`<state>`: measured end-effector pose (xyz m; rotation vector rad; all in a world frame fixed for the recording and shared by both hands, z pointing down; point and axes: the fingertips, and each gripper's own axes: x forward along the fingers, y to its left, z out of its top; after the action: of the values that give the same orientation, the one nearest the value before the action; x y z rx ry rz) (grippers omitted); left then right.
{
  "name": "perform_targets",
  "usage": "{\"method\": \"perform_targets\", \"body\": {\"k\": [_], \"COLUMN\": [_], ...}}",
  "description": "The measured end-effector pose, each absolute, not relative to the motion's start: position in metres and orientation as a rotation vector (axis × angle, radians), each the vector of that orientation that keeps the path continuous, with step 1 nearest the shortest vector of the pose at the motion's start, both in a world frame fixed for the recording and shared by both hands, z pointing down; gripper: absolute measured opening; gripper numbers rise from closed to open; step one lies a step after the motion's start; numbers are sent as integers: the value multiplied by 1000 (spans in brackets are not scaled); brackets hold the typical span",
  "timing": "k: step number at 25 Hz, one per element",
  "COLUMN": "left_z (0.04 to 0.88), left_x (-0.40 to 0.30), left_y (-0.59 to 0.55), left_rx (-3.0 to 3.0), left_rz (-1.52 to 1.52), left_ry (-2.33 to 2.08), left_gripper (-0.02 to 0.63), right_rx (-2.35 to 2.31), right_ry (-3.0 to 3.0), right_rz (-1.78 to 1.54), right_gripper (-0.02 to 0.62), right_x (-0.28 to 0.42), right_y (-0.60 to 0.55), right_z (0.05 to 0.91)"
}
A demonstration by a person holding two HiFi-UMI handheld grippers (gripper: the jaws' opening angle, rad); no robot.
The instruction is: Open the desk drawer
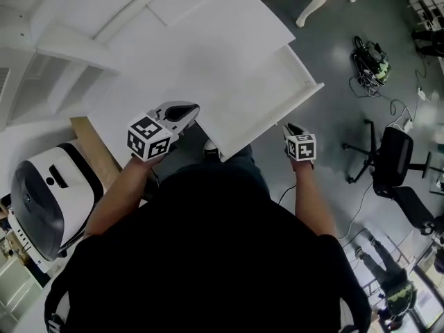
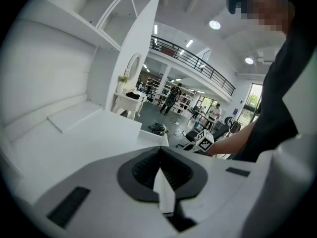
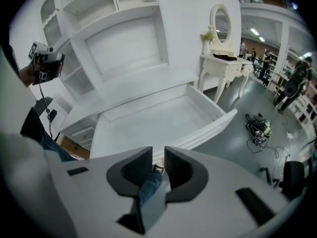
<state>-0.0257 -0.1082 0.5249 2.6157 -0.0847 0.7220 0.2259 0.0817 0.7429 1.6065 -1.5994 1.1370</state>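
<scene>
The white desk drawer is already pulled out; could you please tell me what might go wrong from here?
The white desk drawer juts far out, and its front ends beside the person's dark sneaker; a step forward could bump a shin against it. Pulled further, it might drop off its runners, which are hidden. The right hand-held gripper, jaws apart and empty, hangs close to the drawer's front and could knock it.

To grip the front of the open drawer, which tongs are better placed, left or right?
Probably right. The right tongs are open, hold nothing, and look down at the drawer front. The left tongs are shut and face across the desk top.
</scene>
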Motion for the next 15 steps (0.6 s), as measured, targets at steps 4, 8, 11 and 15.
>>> {"method": "perform_targets", "body": {"k": [4,8,11,15], "left_z": [518,510,505,497], "left_x": [-24,-23,-23,-25], "left_y": [-107,-109,-108,-107], "left_rx": [2640,2666,2682,2699], "left_rz": [704,675,663,646], "left_ry": [-61,-46,-34,-32], "left_gripper": [9,9,9,9], "right_rx": [1719,1816,1881,1939], "right_ry": [-1630,-1658,-1679,-1708], "right_rz": [1109,1088,1068,1040], "right_gripper": [72,67,66,65], "right_x": [230,231,229,225], "right_y": [76,73,71,68], "right_z": [705,671,649,623]}}
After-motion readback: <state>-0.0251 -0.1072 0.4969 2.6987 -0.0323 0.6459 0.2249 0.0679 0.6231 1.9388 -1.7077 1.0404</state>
